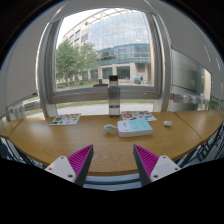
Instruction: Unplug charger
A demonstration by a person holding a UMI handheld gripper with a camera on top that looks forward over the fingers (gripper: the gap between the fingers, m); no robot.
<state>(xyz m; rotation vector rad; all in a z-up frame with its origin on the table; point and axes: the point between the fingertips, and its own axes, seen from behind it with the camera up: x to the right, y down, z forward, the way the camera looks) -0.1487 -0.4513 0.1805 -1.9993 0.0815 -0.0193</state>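
Hand-held gripper (113,163) hangs over the desk (60,140), fingers spread wide and holding nothing. No charger shows yet, so the unplugging has not begun.

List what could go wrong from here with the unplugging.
1. No charger is plainly visible; the small white item on the table can't be identified, so the claw, open and empty, may go for the wrong thing.
2. The bottle stands upright just beyond it and might tip if bumped.
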